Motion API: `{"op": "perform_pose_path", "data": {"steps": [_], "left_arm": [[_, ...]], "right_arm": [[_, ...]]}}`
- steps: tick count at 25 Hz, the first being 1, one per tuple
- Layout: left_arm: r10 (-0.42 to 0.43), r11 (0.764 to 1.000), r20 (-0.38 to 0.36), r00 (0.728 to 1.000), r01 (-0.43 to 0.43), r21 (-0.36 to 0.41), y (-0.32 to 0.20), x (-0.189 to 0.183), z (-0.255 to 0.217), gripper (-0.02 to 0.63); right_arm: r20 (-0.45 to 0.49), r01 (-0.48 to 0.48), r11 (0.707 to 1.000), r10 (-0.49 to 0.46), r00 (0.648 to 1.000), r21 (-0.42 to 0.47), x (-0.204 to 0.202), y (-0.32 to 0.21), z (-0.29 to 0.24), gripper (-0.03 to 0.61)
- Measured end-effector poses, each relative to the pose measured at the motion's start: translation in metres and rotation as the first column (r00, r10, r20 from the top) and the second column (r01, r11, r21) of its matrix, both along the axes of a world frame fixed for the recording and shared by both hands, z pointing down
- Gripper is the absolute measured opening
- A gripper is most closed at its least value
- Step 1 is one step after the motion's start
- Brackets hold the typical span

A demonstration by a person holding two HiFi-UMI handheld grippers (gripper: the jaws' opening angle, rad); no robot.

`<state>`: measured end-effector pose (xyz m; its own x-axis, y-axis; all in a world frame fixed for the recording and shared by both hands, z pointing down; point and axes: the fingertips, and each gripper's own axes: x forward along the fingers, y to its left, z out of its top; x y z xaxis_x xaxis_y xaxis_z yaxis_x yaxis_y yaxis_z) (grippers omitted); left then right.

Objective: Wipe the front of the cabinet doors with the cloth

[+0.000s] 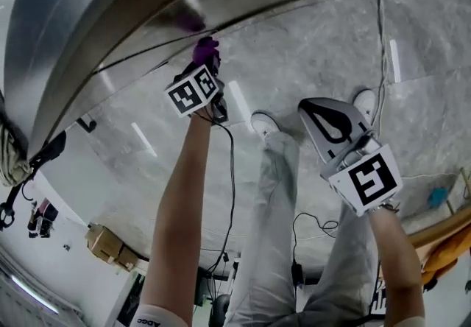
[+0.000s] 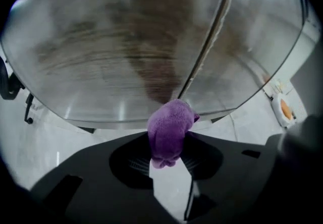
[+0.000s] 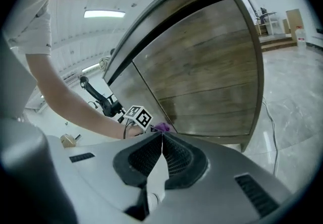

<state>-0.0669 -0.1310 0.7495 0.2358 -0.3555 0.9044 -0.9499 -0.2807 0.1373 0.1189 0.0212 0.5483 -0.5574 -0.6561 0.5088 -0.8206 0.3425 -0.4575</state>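
Right gripper: jaws shut tip to tip with nothing between them; held well apart from the cabinet, above the person's legs.
Left gripper: jaws clamped on the cloth, bare forearm extended towards the cabinet.
Cloth look: purple, fuzzy, bunched into a thick wad.
Cloth axis: runs along the jaws; a short tail pokes out behind the grip, and the fatter end points forward at the doors.
Cloth place: at the lower edge of the cabinet doors, right at the dark seam between the two.
Doors: brown wood grain with a glossy sheen.
Floor: pale grey, marble-look.
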Motion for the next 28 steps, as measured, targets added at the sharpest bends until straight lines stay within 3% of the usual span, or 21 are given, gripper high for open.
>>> {"op": "perform_pose_path", "data": {"steps": [4,8,12,17,22,26,28], "left_arm": [[0.106,0.984,-0.1,0.989,-0.09,0.155,0.03,0.011,-0.07,0.147],[0.112,0.952,-0.153,0.982,-0.061,0.301,0.072,0.013,-0.147,0.147],[0.164,0.916,-0.219,0.962,-0.066,0.395,0.099,0.006,-0.218,0.147],[0.189,0.878,-0.282,0.94,-0.033,0.478,0.141,0.018,-0.352,0.147],[0.174,0.818,-0.348,0.921,0.062,0.572,0.123,0.004,-0.472,0.147],[0.247,0.724,-0.382,0.89,0.093,0.684,0.096,0.009,-0.572,0.147],[0.274,0.704,-0.394,0.877,0.096,0.704,0.102,0.005,-0.618,0.147]], "right_arm": [[-0.007,0.067,0.997,-0.067,0.998,0.041,-0.025,-0.012,-0.023,0.028],[-0.056,0.199,0.976,-0.195,0.979,0.089,-0.035,-0.007,-0.05,0.028],[-0.111,0.274,0.957,-0.264,0.958,0.096,-0.035,-0.015,-0.072,0.028],[-0.142,0.271,0.954,-0.253,0.957,0.125,0.002,-0.005,-0.185,0.028],[-0.153,0.203,0.947,-0.169,0.974,0.25,0.004,-0.014,-0.301,0.028],[-0.19,0.228,0.915,-0.172,0.967,0.334,-0.004,-0.023,-0.38,0.028],[-0.162,0.206,0.915,-0.158,0.974,0.348,-0.015,-0.011,-0.42,0.027]]}}
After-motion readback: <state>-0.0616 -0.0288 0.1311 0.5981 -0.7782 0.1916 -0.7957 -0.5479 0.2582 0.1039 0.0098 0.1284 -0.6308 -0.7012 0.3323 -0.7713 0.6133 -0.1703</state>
